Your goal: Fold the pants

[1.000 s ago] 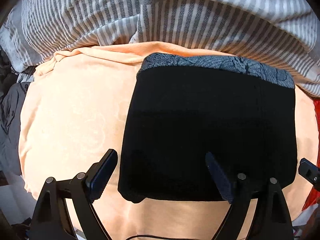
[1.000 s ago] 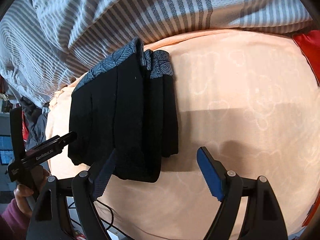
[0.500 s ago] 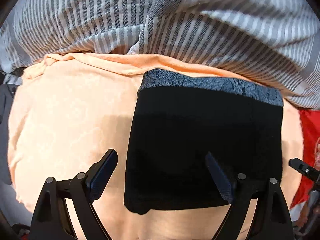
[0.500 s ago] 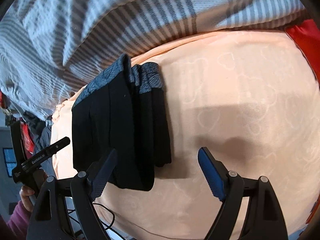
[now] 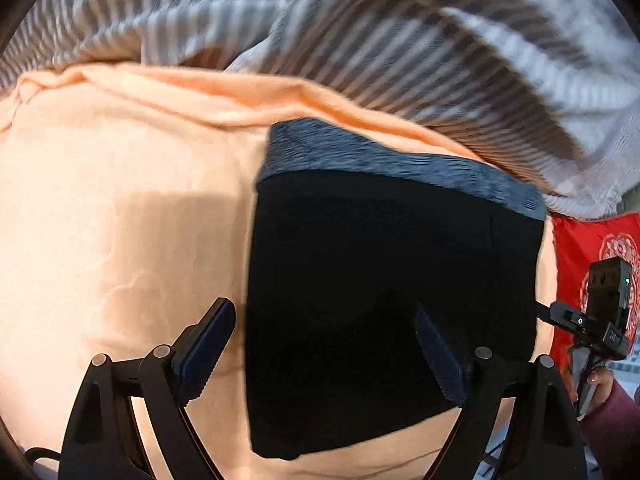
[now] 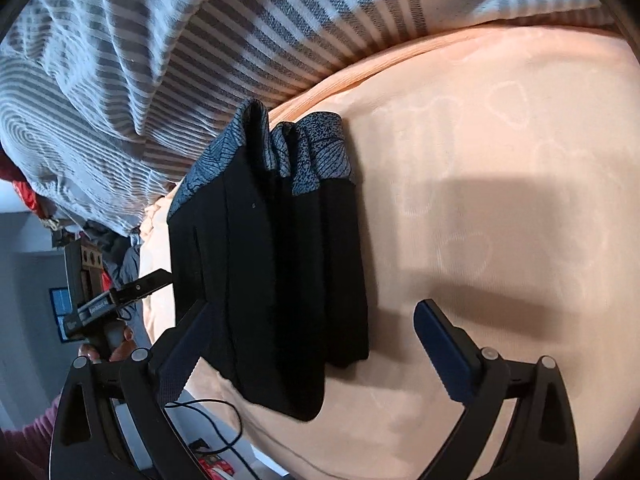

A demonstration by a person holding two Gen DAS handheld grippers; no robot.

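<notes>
The black pants (image 5: 380, 300) lie folded into a compact stack on the peach sheet (image 5: 120, 220), their grey patterned waistband (image 5: 380, 160) at the far end. In the right wrist view the pants (image 6: 272, 272) show several stacked layers. My left gripper (image 5: 324, 352) is open and empty, above the near edge of the pants. My right gripper (image 6: 312, 344) is open and empty, above the near right edge of the stack. The right gripper's body (image 5: 600, 312) shows at the right of the left wrist view, and the left gripper's body (image 6: 104, 300) at the left of the right wrist view.
A grey striped duvet (image 5: 360, 40) is bunched along the far side of the sheet; it also shows in the right wrist view (image 6: 180, 60). A red patterned cloth (image 5: 600, 248) lies at the right. A black cable (image 6: 216, 424) hangs off the near bed edge.
Both grippers have pulled back and risen a little from the folded pants, staying open. The pants have not moved.
</notes>
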